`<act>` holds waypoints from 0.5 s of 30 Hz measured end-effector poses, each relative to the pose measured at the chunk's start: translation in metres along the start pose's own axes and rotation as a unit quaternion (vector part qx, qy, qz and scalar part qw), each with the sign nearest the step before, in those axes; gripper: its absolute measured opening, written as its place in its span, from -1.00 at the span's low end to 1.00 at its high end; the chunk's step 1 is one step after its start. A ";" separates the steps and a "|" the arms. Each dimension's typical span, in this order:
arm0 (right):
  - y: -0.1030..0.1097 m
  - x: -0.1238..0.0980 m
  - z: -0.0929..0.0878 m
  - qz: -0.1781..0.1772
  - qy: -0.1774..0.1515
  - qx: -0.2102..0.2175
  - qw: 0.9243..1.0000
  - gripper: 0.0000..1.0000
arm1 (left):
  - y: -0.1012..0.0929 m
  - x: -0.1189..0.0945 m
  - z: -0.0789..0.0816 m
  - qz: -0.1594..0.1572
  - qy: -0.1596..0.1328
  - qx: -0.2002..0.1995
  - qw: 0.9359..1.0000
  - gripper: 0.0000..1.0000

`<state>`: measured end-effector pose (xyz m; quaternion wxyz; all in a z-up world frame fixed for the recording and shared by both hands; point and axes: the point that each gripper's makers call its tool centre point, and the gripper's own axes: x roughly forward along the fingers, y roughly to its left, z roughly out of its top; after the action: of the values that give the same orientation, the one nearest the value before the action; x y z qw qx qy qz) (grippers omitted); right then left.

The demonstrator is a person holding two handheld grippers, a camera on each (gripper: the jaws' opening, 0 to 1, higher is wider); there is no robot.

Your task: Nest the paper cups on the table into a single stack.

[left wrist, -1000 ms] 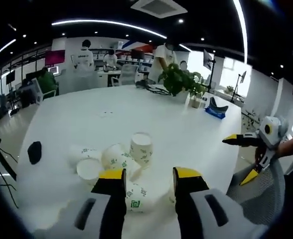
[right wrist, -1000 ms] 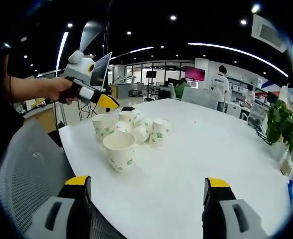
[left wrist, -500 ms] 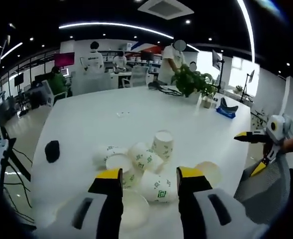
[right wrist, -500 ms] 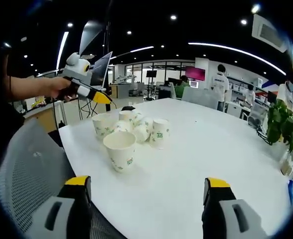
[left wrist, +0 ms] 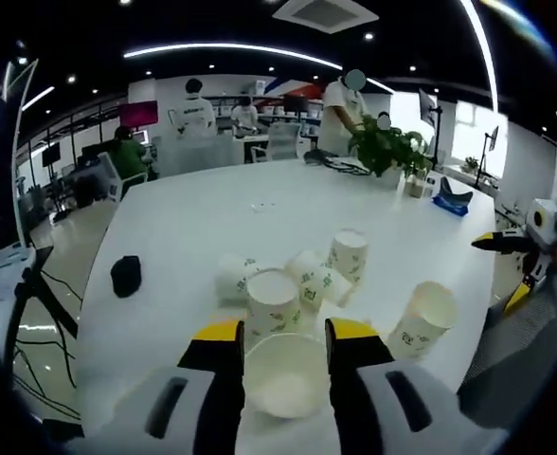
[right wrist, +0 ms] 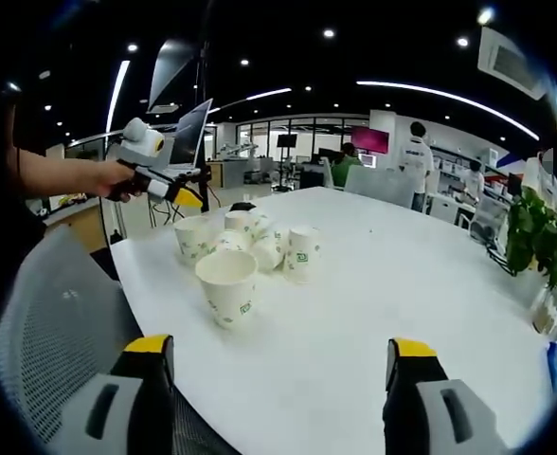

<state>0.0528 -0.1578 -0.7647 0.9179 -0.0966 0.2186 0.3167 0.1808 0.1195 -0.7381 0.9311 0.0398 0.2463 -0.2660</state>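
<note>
Cups (left wrist: 309, 280), about six in a cluster, are sitting on the table (left wrist: 193, 227). Left gripper (left wrist: 278, 334) is hovering open above one upright cup (left wrist: 280, 384); right gripper (right wrist: 277, 353) is gaping wide, empty.

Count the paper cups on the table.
6, possibly more hidden in the cluster. In the left gripper view: one seen between the left gripper's jaws, one upright just beyond, two lying behind it, one standing farther back, one apart at the right.

Grey grippers, yellow-tipped black fingers (right wrist: 414, 353)
</note>
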 end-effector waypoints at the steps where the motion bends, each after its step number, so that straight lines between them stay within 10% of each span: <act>1: 0.000 0.000 0.000 0.000 0.000 0.000 1.000 0.87 | -0.001 0.000 -0.001 0.002 0.001 0.000 1.000 -0.38; 15: 0.000 0.000 -0.002 0.000 0.007 -0.001 1.000 0.83 | 0.019 0.013 -0.034 0.030 0.022 -0.017 0.999 -0.64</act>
<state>0.0521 -0.1581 -0.7667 0.9164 -0.0998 0.2243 0.3161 0.1852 0.1362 -0.7751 0.9335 0.0374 0.2699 -0.2331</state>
